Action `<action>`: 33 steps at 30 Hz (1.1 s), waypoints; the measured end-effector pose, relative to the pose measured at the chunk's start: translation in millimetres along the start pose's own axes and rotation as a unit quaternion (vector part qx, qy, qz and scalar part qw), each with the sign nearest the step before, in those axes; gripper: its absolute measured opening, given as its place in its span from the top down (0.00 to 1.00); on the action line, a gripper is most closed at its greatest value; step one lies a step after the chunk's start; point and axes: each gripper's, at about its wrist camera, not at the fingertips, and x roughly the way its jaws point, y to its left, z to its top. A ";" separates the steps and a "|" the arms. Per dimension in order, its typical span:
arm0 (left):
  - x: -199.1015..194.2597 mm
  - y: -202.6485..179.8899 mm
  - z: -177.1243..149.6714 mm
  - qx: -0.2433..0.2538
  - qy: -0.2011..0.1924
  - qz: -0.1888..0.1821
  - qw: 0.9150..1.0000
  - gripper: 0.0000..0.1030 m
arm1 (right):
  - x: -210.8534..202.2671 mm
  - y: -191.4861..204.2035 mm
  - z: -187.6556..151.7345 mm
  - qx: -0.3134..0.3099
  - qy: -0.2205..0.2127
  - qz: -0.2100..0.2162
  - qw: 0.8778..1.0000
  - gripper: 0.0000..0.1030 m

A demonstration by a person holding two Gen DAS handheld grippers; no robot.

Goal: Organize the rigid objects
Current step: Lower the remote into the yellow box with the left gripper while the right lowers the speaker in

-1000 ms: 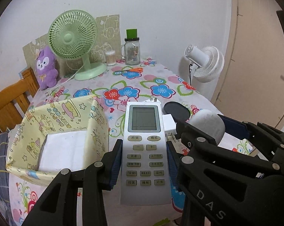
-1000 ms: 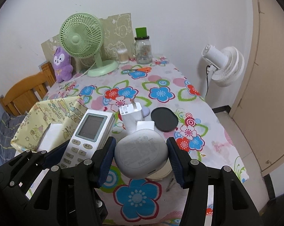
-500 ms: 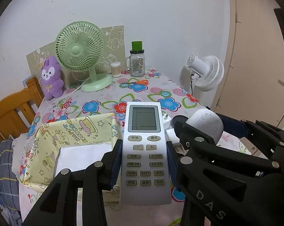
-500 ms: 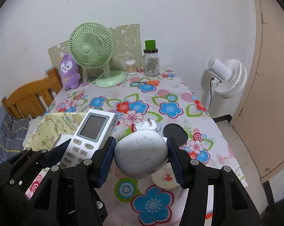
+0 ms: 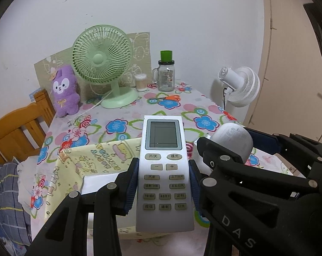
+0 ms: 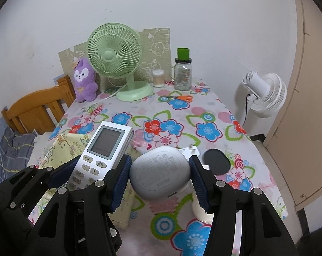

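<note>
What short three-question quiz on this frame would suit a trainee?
1. True or false: the left gripper is shut on the remote.
2. What does the right gripper hold? A) scissors B) grey case C) jar
3. Fill in: the scissors have ____ handles.

Key: 1 true. 2 B, the grey case; the jar stands at the back by the green fan. 3 orange.
</note>
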 end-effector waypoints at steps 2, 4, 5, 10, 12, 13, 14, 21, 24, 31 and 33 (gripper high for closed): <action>1.2 7.4 -0.4 -0.003 0.002 0.002 1.000 0.56 | 3.5 5.9 1.5 -0.002 0.003 0.003 1.000 0.43; 1.6 14.3 -1.2 -0.005 0.003 0.004 1.000 0.56 | 6.7 13.0 2.8 -0.005 0.005 0.005 1.000 0.43; 1.8 17.8 -1.3 -0.006 0.004 0.005 1.000 0.56 | 7.9 16.4 3.5 -0.007 0.006 0.006 1.000 0.43; 3.7 34.2 -1.8 -0.009 0.009 0.011 1.000 0.56 | 14.6 34.4 5.9 -0.013 0.010 0.011 1.000 0.43; 4.4 40.5 -2.2 -0.007 0.011 0.013 1.000 0.56 | 17.7 41.4 6.5 -0.012 0.014 0.014 1.000 0.43; 4.6 44.0 -2.6 -0.007 0.012 0.014 1.000 0.56 | 19.2 44.8 6.9 -0.011 0.015 0.015 1.000 0.43; 4.5 45.9 -3.0 -0.007 0.012 0.014 1.000 0.56 | 20.5 47.4 7.4 -0.012 0.016 0.015 1.000 0.43; 9.6 64.5 -7.7 -0.013 0.019 0.014 1.000 0.56 | 31.6 65.9 8.1 -0.015 0.025 0.016 0.999 0.43; 13.0 70.7 -11.0 -0.016 0.023 0.015 0.999 0.56 | 36.6 71.0 6.7 -0.017 0.031 0.017 0.999 0.43; 21.2 82.6 -18.7 -0.020 0.036 0.022 0.999 0.56 | 50.1 83.6 1.9 -0.021 0.047 0.020 0.998 0.43; 23.7 86.0 -20.9 -0.022 0.040 0.024 0.999 0.56 | 53.3 85.9 0.7 -0.022 0.051 0.021 0.998 0.43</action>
